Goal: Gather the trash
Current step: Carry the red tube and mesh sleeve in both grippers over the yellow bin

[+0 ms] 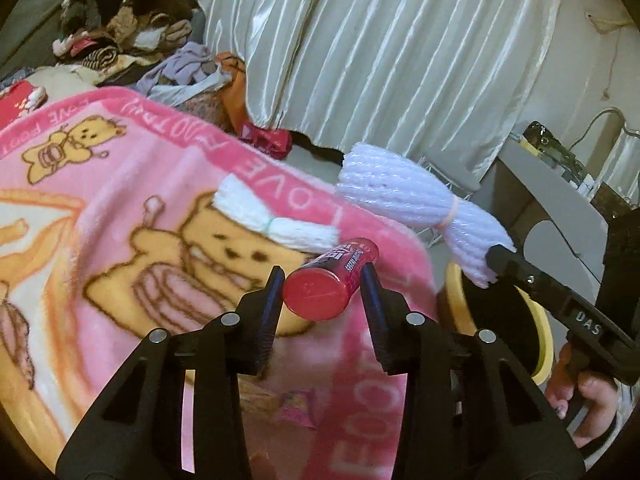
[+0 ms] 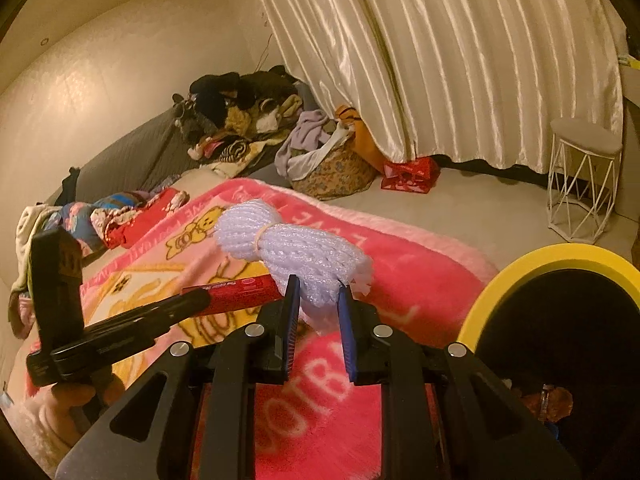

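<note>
Left wrist view: left tool, black with blue-padded fingers, clamped on a red cylindrical plastic tube with printed label, flat end toward the camera, held above a pink fleece blanket printed with yellow bears and white lettering. One white foam-net bundle tied at the middle by a pale band lies on the blanket just behind the tube. A second, larger white foam-net bundle bound with an elastic band hangs at the right, its end gripped by the right tool; a hand holds that tool's handle. Yellow-rimmed round bin partly hidden behind the right tool. Cream satin pleated curtain at the back; heap of mixed clothing upper left. Right wrist view: right tool, fingers closed on the end of the larger foam-net bundle, held above the blanket. Left tool enters from the left, holding the red tube sideways, just beside the bundle. Yellow-rimmed bin with dark interior at lower right, near the right tool. White wire-frame stool with padded top on the floor at the right; curtain behind it; patterned fabric basket of laundry beside a red bag.
</note>
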The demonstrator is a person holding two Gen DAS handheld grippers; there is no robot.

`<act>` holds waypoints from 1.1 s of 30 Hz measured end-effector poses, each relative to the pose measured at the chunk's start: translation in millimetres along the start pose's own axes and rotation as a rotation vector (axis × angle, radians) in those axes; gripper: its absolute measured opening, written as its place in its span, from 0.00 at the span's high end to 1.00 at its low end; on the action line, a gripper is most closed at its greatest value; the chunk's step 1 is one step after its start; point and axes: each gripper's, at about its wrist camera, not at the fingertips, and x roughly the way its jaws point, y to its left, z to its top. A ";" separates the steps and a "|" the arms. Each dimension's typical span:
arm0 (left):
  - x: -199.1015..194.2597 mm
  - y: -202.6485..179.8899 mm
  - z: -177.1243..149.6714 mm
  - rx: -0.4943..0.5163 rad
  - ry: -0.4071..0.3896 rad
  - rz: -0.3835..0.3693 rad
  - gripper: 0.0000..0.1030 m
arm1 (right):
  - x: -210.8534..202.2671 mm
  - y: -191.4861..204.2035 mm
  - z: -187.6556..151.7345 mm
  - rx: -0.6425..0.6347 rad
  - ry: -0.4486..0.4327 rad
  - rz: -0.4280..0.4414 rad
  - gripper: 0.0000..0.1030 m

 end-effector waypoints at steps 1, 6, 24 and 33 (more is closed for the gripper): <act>-2.3 -4.0 0.2 0.002 -0.004 -0.004 0.70 | -3.1 -0.9 0.0 0.003 -0.003 0.000 0.82; -8.7 -23.8 -0.5 0.020 -0.011 -0.022 0.70 | -19.9 -7.7 1.5 0.017 -0.028 -0.010 0.82; -24.9 -75.7 1.1 0.090 -0.045 -0.070 0.72 | -62.0 -25.2 -1.3 0.061 -0.072 -0.063 0.82; -23.3 -95.5 -2.7 0.111 -0.040 -0.093 0.73 | -78.6 -39.4 -10.8 0.088 -0.075 -0.101 0.82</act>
